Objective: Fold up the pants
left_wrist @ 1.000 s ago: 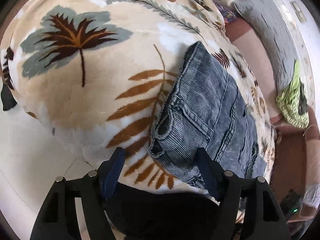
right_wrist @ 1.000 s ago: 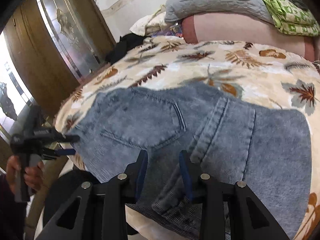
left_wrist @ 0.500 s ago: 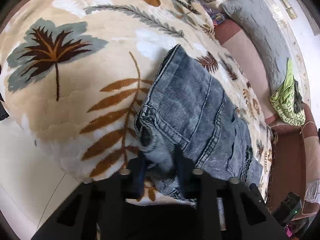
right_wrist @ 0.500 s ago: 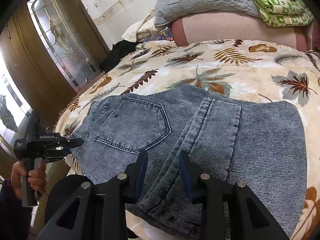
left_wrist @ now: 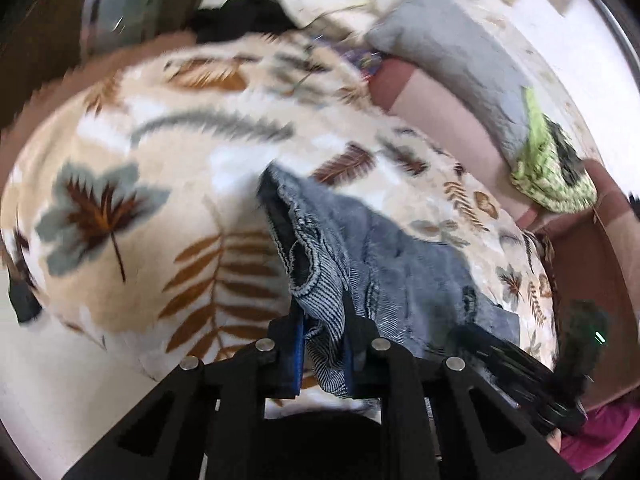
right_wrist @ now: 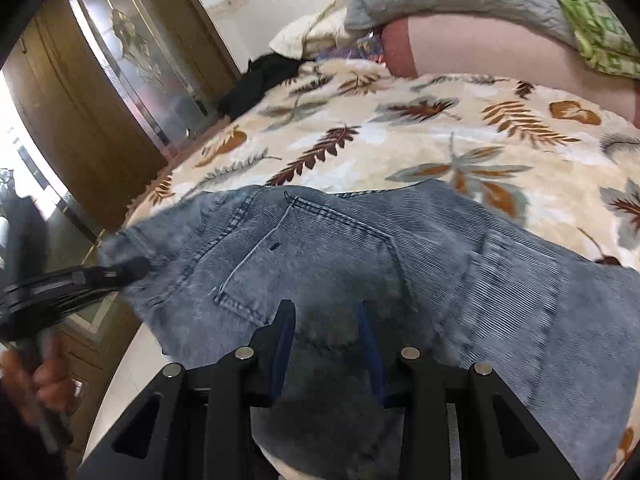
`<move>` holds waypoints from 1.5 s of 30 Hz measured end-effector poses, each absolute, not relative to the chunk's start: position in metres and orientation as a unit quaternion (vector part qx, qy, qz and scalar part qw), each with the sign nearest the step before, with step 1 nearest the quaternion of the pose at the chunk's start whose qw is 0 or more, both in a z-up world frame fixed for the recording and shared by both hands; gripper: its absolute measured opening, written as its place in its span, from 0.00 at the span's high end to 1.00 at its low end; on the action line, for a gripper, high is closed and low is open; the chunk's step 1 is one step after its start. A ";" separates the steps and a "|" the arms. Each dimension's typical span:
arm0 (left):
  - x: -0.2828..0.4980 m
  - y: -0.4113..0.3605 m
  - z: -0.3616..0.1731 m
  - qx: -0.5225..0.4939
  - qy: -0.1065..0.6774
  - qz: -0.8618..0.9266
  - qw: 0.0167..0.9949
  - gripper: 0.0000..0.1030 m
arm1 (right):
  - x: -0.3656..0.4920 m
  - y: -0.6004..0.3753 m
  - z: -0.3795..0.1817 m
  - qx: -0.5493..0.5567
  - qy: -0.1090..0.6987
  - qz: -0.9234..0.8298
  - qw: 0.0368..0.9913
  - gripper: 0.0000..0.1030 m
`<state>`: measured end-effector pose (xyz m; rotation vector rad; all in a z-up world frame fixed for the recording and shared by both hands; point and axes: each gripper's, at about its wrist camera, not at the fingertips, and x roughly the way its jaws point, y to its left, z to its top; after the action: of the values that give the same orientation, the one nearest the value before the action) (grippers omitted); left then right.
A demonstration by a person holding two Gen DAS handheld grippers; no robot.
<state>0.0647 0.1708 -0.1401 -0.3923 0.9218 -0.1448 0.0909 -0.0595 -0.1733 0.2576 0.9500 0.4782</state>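
Soft daylight, heavy motion blur, fisheye-warped dark edges

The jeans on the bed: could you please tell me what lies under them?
Under the jeans lies the leaf-print blanket, showing around their far edges. Whatever sits directly beneath the denim is covered.

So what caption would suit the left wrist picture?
Left gripper pinching the waistband of grey-blue pants above a leaf-print blanket.

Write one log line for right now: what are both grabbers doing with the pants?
left gripper: just closed, pinching pants waistband | right gripper: gripping pants edge | pants: partly on bed | fold: not done
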 end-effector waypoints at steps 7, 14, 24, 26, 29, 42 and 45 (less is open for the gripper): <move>0.052 0.120 -0.101 -0.102 0.410 -0.090 0.902 0.85 | 0.106 -0.056 -0.195 0.134 0.496 0.229 0.827 0.65; 0.039 0.055 -0.066 -0.020 0.388 -0.137 0.911 0.86 | 0.075 -0.153 -0.178 0.223 0.427 0.177 0.858 0.65; 0.024 -0.101 -0.055 0.104 0.382 -0.241 0.886 0.86 | 0.022 -0.344 -0.180 0.399 0.329 0.017 0.856 0.65; 0.027 -0.141 -0.072 0.114 0.397 -0.263 0.872 0.86 | 0.011 -0.371 -0.183 0.422 0.320 -0.010 0.848 0.65; 0.034 -0.185 -0.102 0.120 0.429 -0.289 0.847 0.86 | -0.003 -0.405 -0.188 0.443 0.305 -0.044 0.842 0.65; 0.067 -0.114 -0.088 0.063 0.428 -0.222 0.874 0.60 | 0.032 -0.362 -0.188 0.396 0.368 0.056 0.839 0.45; 0.082 -0.080 -0.105 0.056 0.450 -0.175 0.874 0.60 | 0.039 -0.333 -0.178 0.366 0.355 0.080 0.856 0.42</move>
<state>0.0816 -0.0802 -0.1047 0.1167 0.9403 -0.3660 0.0392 -0.3334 -0.1784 0.7691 0.7469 0.1684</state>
